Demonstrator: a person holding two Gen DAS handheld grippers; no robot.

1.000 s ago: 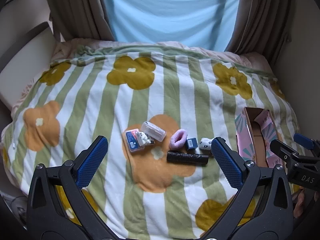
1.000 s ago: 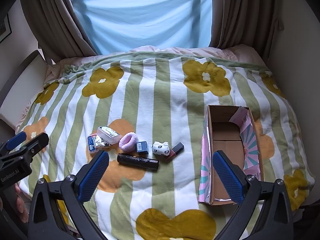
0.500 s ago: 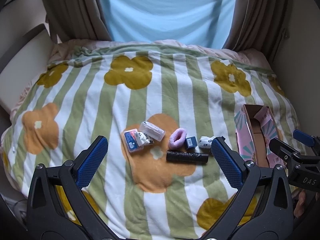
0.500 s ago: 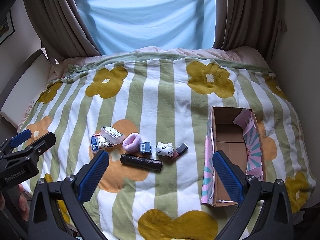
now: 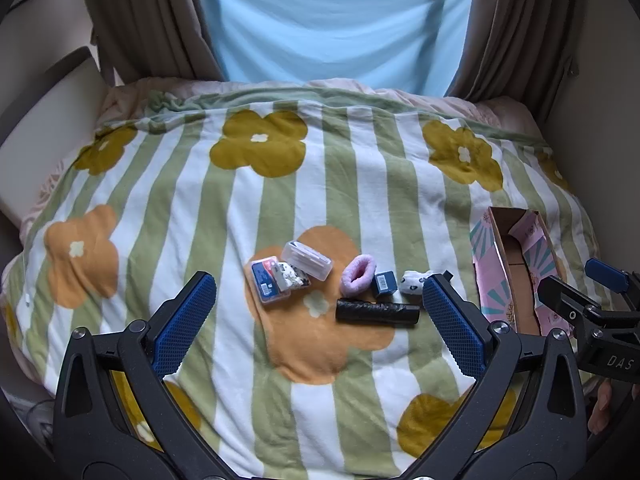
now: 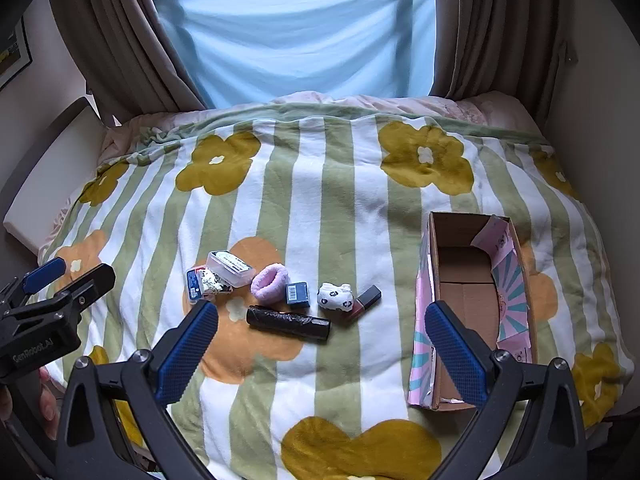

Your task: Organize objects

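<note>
Small objects lie in a cluster on the flowered blanket: a clear plastic case (image 5: 307, 259) (image 6: 231, 267), a blue card pack (image 5: 266, 283), a pink fuzzy roll (image 5: 358, 273) (image 6: 270, 283), a small blue box (image 5: 385, 283) (image 6: 298, 293), a white patterned sock (image 6: 335, 297), a dark nail polish bottle (image 6: 363, 299) and a black roll (image 5: 377, 312) (image 6: 288, 323). An open cardboard box (image 6: 466, 300) (image 5: 516, 276) stands to their right. My left gripper (image 5: 318, 320) and right gripper (image 6: 320, 344) are both open and empty, above the near side of the bed.
The bed's blanket (image 6: 340, 208) fills the view, with a blue sheet and brown curtains (image 6: 120, 40) behind. A white headboard cushion (image 5: 44, 136) sits at the left. Walls close in on the right.
Both grippers have drifted slightly, so the objects and box shifted a little in view. Nothing has been taken hold of.
</note>
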